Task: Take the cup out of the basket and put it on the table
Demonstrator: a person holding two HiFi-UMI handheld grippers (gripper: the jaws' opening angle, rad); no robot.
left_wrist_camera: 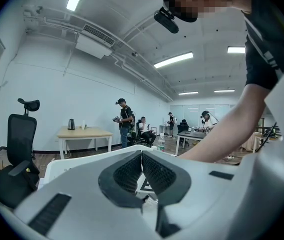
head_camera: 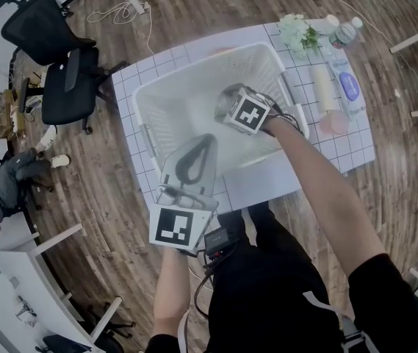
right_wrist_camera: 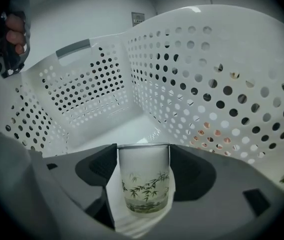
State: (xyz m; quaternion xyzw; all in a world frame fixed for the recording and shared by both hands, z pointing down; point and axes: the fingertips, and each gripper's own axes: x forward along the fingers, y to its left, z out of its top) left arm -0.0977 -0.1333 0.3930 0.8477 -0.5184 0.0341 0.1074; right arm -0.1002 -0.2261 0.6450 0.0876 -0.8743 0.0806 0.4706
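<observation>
1. The basket [head_camera: 194,61] is standing on the table [head_camera: 267,186] and is covering most of the table's left and middle. A strip of bare table is lying along the near edge in front of the basket. On the right side, a pale cylinder [head_camera: 325,88], a bottle [head_camera: 347,31] and flowers [head_camera: 297,29] are taking up the surface beside the basket.

2. The right gripper [head_camera: 227,105] is reaching inside the basket, and the person's forearm is crossing the near right rim. In the right gripper view, perforated walls [right_wrist_camera: 196,84] are enclosing the gripper [right_wrist_camera: 142,156] on three sides. The right wall is standing near. The floor is lying open ahead, up to the end wall with the grey handle [right_wrist_camera: 73,49].

3. The right gripper's jaws are clamping the cup [right_wrist_camera: 142,179], one pad on each side. The cup is sitting inside the basket, below the rim. Contact between the cup and the floor cannot be determined.

4. In that view the cup's rim is pointing up and its base down. Its long axis is running crosswise to the line along which the jaws are closing.

5. The left gripper [head_camera: 194,157] is hanging outside the basket at the near left corner. Its jaws [left_wrist_camera: 142,156] are pressing together with nothing between them.
</observation>
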